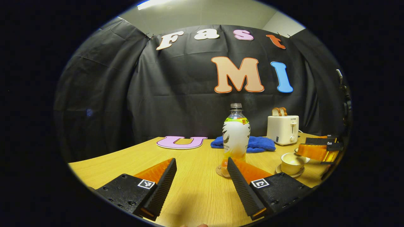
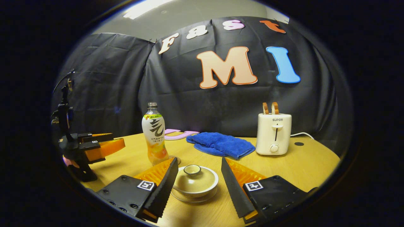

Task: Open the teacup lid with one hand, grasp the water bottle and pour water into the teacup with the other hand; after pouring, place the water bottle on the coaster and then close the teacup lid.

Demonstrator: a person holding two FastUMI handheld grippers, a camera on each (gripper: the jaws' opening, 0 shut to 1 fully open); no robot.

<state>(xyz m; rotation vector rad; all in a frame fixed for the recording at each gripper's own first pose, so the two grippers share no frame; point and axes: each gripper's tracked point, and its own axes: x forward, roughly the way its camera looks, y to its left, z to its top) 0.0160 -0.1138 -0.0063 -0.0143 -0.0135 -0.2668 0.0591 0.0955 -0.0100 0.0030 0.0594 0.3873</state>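
Note:
The water bottle (image 1: 236,135) stands upright on a round coaster (image 1: 220,172) in the middle of the wooden table (image 1: 195,195), its neck uncapped and orange liquid low inside. In the left gripper view my left gripper (image 1: 201,160) is open, just short of the bottle, with the right finger's tip in front of the bottle's base. The cream teacup (image 2: 195,183) sits on its saucer with the lid (image 2: 192,170) on. In the right gripper view my right gripper (image 2: 199,162) is open, one finger on either side of the teacup. The teacup (image 1: 292,162) is to the bottle's right.
A white toaster (image 2: 273,134) with two bread slices stands at the back right, its cord trailing off behind it. A blue cloth (image 2: 221,143) lies between the toaster and the bottle (image 2: 154,135). My left gripper (image 2: 101,146) hovers to the left of the bottle.

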